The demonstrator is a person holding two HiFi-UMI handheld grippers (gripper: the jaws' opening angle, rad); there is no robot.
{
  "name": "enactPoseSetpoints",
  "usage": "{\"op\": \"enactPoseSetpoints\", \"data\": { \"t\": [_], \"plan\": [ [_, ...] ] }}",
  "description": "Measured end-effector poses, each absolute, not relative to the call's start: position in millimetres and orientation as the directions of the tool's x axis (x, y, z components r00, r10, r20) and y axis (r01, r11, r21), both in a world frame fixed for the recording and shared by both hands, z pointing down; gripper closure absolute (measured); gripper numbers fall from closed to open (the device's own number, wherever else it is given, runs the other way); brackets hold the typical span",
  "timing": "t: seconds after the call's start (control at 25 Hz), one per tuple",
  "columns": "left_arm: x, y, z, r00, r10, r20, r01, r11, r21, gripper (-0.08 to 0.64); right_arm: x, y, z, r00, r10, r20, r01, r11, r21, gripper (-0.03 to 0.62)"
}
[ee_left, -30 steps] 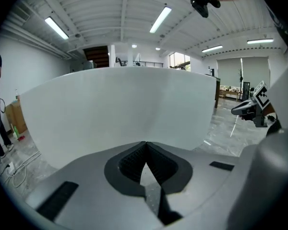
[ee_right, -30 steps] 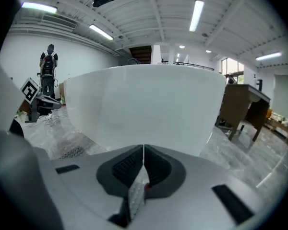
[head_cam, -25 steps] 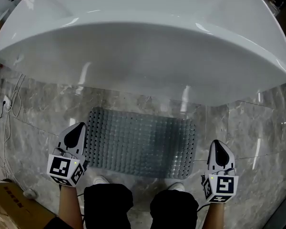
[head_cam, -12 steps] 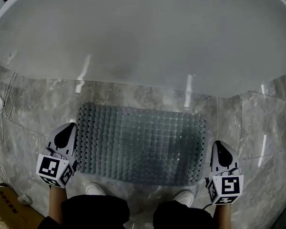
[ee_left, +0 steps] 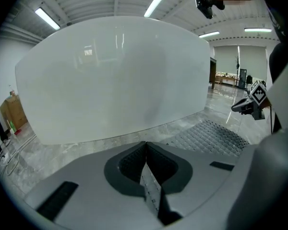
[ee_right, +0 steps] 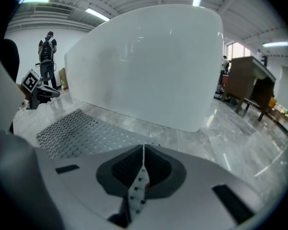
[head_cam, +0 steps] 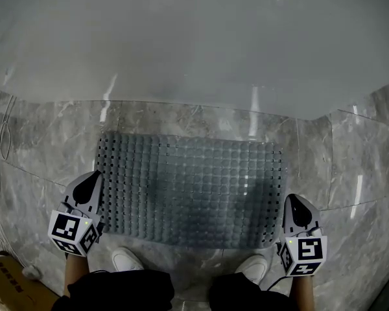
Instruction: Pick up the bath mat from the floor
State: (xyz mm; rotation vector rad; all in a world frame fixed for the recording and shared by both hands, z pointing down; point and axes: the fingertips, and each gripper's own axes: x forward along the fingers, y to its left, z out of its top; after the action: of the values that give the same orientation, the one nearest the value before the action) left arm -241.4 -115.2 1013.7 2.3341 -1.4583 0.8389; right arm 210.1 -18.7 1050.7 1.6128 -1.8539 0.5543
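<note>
- Head view caught the grey, see-through rubber bath mat (head_cam: 191, 190), a rounded rectangle packed with rows of small round bumps and ringed with little holes along its edges.
- It lay flat and spread out on the grey marble-tiled floor (head_cam: 350, 173), no corner lifted.
- Its far long edge sat near the foot of the big glossy white bathtub (head_cam: 194, 44), and its near edge lay just ahead of the person's white shoes (head_cam: 126, 259).
- The left gripper (head_cam: 89, 181) hung just beside the mat's left short edge, down by the near corner.
- Left gripper view had that claw pressed together, pad against pad, with nothing between.
- The right gripper (head_cam: 296, 204) sat just off the mat's near right corner.
- Right gripper view told the same story: claw closed up tight and empty, the holed mat stretching away to its left.
- Whether either tip touched the floor could not be told.
</note>
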Motion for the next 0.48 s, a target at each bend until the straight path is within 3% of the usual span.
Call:
{"op": "enactPoseSetpoints", "data": {
  "t": [0.28, 0.32, 0.36, 0.44, 0.48],
  "plan": [
    [-248.8, -99.2, 1076.7, 0.297, -0.612, 0.733, -0.896, -0.444, -0.007, 0.552, 207.8, -6.0, 1101.6, -0.096, -0.616, 0.782, -0.991, 0.133, -0.017, 0.564],
    [-251.9, -97.7, 1086.2, 0.291, -0.592, 0.752, -0.9, -0.436, 0.005, 0.551, 208.6, -3.3, 1111.1, -0.096, -0.592, 0.8, -0.992, 0.121, -0.029, 0.51],
    [-255.3, -96.1, 1096.0, 0.284, -0.567, 0.773, -0.903, -0.43, 0.016, 0.52, 209.6, -0.1, 1121.5, -0.092, -0.563, 0.821, -0.993, 0.108, -0.038, 0.435],
    [-262.2, -92.0, 1115.5, 0.267, -0.508, 0.819, -0.908, -0.418, 0.036, 0.336, 212.9, 5.9, 1139.7, -0.068, -0.513, 0.856, -0.996, 0.085, -0.028, 0.406],
    [-266.8, -90.2, 1124.4, 0.251, -0.485, 0.838, -0.913, -0.407, 0.038, 0.317, 214.2, 8.8, 1147.0, -0.055, -0.491, 0.869, -0.996, 0.083, -0.017, 0.39]
  ]
}}
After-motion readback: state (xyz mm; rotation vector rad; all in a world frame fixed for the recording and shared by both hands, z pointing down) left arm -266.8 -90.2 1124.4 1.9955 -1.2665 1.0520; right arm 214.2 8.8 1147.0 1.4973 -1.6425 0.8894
